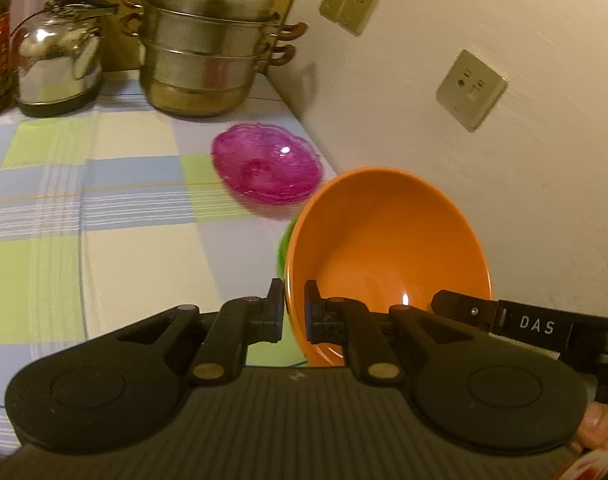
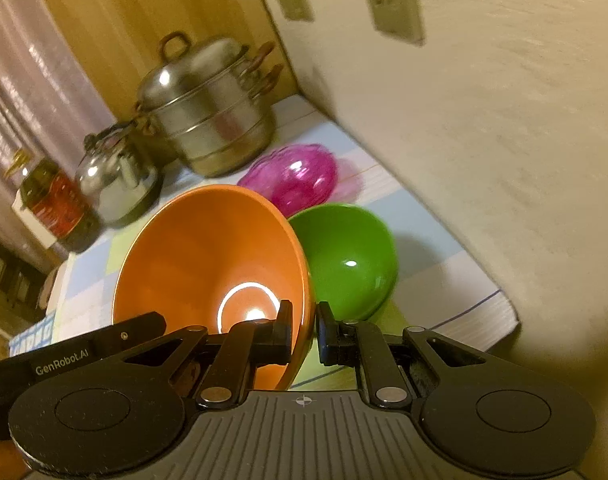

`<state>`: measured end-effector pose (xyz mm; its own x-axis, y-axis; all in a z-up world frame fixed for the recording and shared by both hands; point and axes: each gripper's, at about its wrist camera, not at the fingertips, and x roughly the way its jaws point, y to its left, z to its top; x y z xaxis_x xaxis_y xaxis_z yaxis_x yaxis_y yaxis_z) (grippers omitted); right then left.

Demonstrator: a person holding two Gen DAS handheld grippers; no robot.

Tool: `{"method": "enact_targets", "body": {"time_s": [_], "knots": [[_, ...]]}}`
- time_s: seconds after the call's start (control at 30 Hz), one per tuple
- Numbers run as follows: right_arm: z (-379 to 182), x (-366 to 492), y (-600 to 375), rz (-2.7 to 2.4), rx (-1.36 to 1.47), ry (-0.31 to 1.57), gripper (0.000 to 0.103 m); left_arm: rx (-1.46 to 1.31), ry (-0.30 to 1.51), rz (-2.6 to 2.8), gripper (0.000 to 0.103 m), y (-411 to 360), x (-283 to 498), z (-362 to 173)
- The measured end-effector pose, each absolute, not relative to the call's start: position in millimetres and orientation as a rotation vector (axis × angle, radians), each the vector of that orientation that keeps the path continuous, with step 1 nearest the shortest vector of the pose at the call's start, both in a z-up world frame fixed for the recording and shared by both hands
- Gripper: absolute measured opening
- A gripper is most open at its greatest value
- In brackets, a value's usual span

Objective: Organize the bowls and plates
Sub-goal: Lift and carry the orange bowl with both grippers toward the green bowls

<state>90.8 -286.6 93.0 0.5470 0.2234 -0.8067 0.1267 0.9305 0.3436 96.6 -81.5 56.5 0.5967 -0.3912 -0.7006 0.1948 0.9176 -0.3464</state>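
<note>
Above the checked cloth [image 1: 104, 208], orange bowl [image 1: 384, 240] tilted, rim pinched by left claw [image 1: 293, 312] and right claw [image 2: 304, 332].

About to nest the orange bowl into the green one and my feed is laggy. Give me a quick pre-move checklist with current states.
1. Left gripper jaws clamped on the orange bowl rim: ok.
2. Right gripper jaws on the opposite rim: ok.
3. Orange bowl level: not ok, tilted.
4. Green bowl empty, open side up: ok.
5. Pink glass dish apart from the green bowl: cannot tell, they overlap in view.
6. Steamer pot and kettle out of the path: ok.
</note>
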Motion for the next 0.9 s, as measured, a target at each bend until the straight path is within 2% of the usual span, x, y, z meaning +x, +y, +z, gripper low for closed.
{"method": "enact_targets", "body": {"time_s": [0.9], "knots": [[75, 133, -337, 0.007, 0.421, 1.009, 0.011, -0.199, 0.923, -0.389, 0.009, -132, 151, 49]]}}
